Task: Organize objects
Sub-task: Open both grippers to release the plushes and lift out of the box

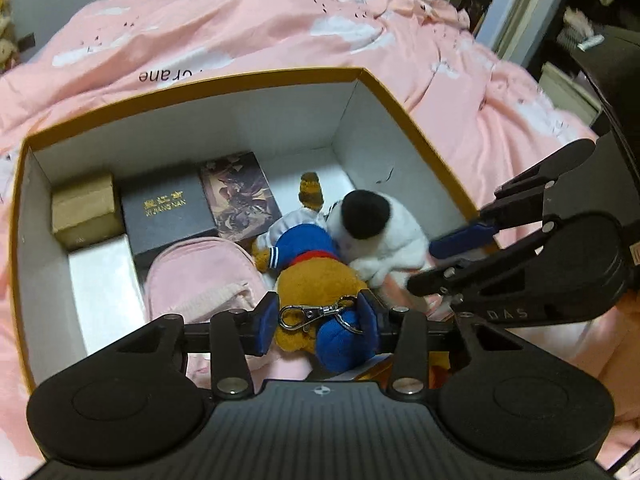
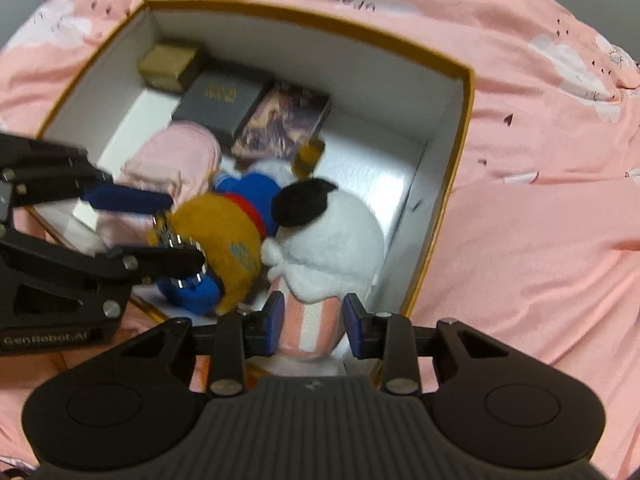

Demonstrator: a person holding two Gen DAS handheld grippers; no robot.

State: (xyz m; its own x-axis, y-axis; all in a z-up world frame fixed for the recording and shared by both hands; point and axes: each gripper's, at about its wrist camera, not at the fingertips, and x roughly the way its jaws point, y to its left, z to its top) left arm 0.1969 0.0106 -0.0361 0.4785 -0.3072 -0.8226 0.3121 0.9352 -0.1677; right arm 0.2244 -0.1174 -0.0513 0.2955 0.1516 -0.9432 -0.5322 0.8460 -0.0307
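Bear plush (image 1: 316, 280) between my left gripper's (image 1: 318, 322) part-closed pads, head end nearest | right gripper (image 2: 310, 322) narrowed around white plush's (image 2: 332, 240) striped end; contact unclear | both in box (image 1: 400, 104) on bed.

Black tool (image 1: 318, 326), blue pads (image 1: 267, 322), silver screws

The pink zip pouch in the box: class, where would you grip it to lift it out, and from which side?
Grip the pink zip pouch across its raised zipper ridge, coming from above. It lies flat on the floor of the box, hemmed in by the black case behind and the bear plush beside it, so probably only its top is reachable.
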